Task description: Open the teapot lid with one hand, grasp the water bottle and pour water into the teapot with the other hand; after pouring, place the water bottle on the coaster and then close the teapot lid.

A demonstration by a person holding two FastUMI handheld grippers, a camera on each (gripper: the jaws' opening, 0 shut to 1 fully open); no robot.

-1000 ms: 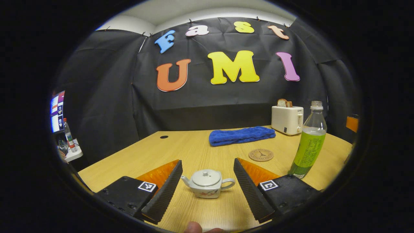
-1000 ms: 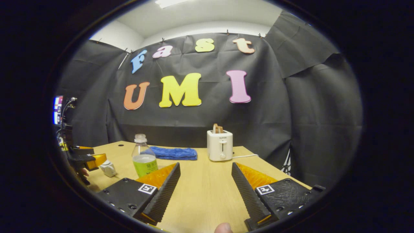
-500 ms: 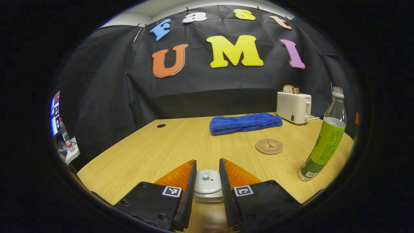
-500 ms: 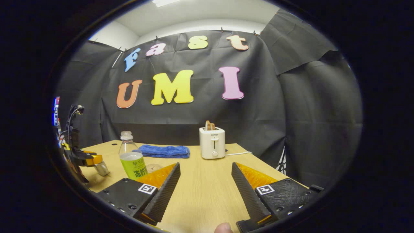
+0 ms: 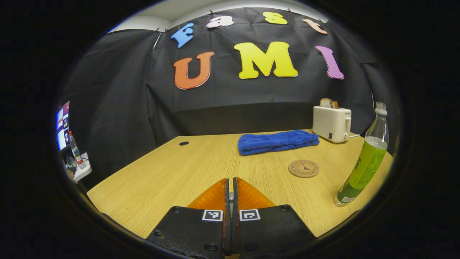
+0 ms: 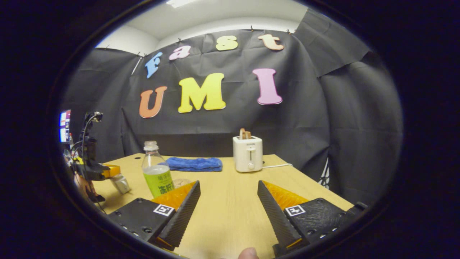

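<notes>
The left gripper (image 5: 230,201) has its fingers pressed nearly together, apparently clenched on the knob of the small white ceramic teapot (image 6: 120,183), though that knob is hidden between them. The next move is best a straight, slow upward lift, so the lid clears without tipping the pot. The right gripper (image 6: 226,212) hangs released near the uncapped clear plastic water bottle with green label (image 6: 157,169). The round cork coaster (image 5: 303,168) lies beside the bottle.

left gripper (image 5: 230,190): black housings, square coded tags, screws
right gripper (image 6: 228,208): same black housings, tags, ridged finger faces
</notes>
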